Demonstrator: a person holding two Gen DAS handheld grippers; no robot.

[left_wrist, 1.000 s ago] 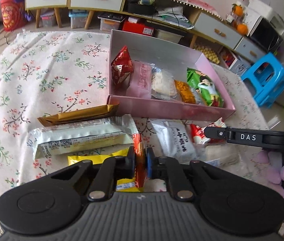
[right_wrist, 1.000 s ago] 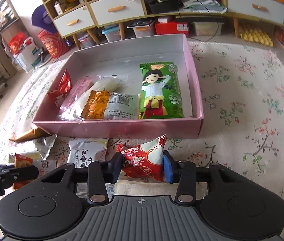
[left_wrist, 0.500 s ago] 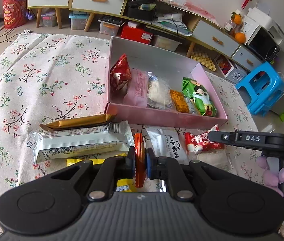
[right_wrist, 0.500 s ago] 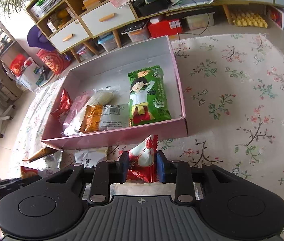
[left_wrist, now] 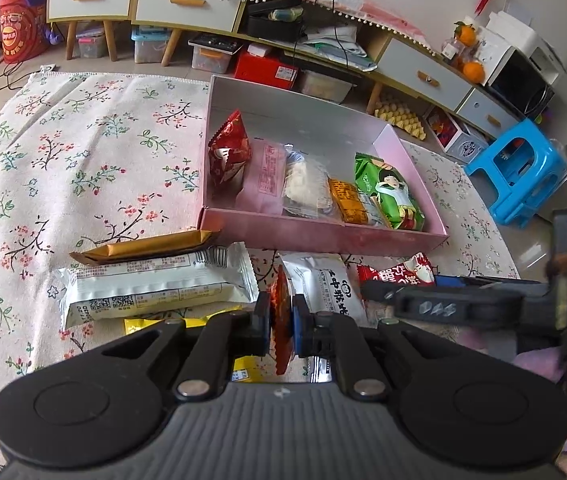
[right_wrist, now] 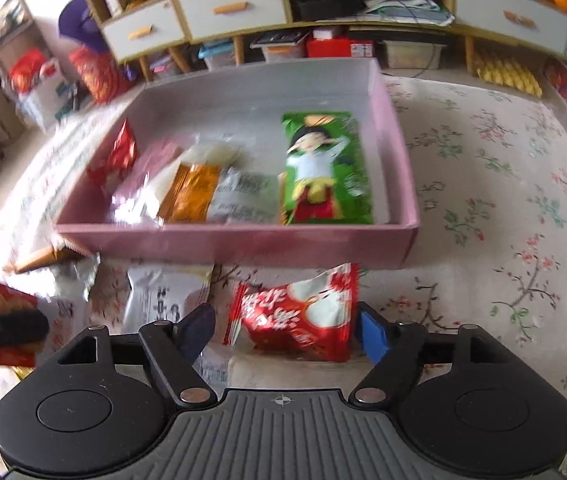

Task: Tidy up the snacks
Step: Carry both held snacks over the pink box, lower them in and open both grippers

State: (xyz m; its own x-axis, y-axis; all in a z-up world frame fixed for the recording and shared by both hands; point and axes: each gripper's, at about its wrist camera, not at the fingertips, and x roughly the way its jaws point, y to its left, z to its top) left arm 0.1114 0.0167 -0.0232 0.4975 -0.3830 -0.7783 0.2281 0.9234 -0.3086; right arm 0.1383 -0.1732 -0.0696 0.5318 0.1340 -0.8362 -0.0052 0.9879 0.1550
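Observation:
A pink box (left_wrist: 323,236) on the flowered cloth holds a green cartoon packet (right_wrist: 325,168), an orange packet (right_wrist: 193,192), a pink one and a red pouch (left_wrist: 229,152). My left gripper (left_wrist: 282,320) is shut on a thin red-orange packet (left_wrist: 281,304), held edge-up in front of the box. My right gripper (right_wrist: 283,334) has its jaws opening. A red-and-white packet (right_wrist: 295,316) lies between them on the cloth just before the box's front wall (right_wrist: 243,244), and the dark left pad stands clear of it.
Loose on the cloth left of my grippers lie a brown bar (left_wrist: 147,246), a long white packet (left_wrist: 155,286), a yellow packet (left_wrist: 143,324) and a white pouch (left_wrist: 323,284). A blue stool (left_wrist: 519,172) and low cabinets (left_wrist: 183,0) stand beyond the cloth.
The right jaws, pinched on the red-and-white packet half a second ago, have spread apart and the packet has dropped flat on the cloth. The left gripper keeps its grip and place.

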